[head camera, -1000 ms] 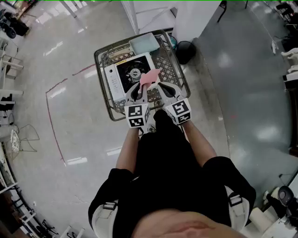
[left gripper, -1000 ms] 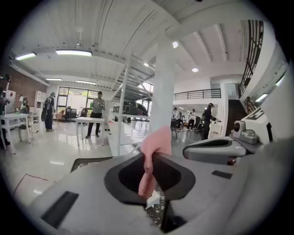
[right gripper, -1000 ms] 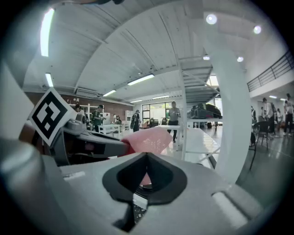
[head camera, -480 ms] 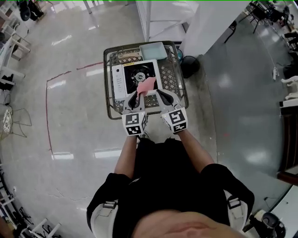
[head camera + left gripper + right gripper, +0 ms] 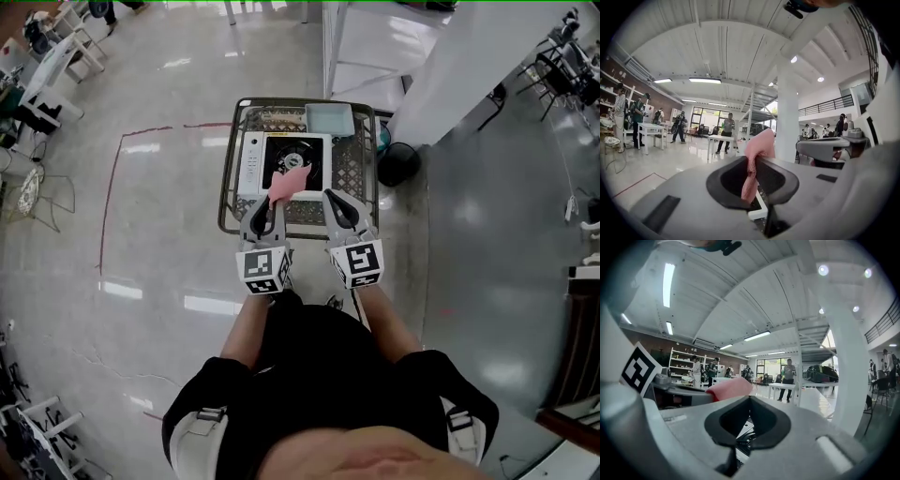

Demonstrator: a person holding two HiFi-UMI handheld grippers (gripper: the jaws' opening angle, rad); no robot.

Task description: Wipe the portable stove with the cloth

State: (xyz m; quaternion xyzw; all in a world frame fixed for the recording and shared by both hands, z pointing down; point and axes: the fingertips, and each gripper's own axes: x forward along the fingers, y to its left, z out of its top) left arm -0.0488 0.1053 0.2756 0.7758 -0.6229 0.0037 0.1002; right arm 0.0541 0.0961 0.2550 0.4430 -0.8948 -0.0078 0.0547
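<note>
Cloth, pink and crumpled (image 5: pixel 289 181), is pinched in the left hand-held gripper (image 5: pixel 270 199). Its long axis runs forward from the tips over the white portable stove (image 5: pixel 251 161), which lies crosswise in a wire basket (image 5: pixel 364 169). The right hand-held gripper (image 5: pixel 330 197) is closed and empty.

Stove (image 5: pixel 253 161) is mostly hidden behind the jaws in both gripper views, just a sliver peeks through. In the head view its panel print's too tiny to read, and the cloth (image 5: pixel 289 183) covers a bit.

Head view steeply down, gripper views seemingly level, all sharing cloth (image 5: pixel 289 182)
</note>
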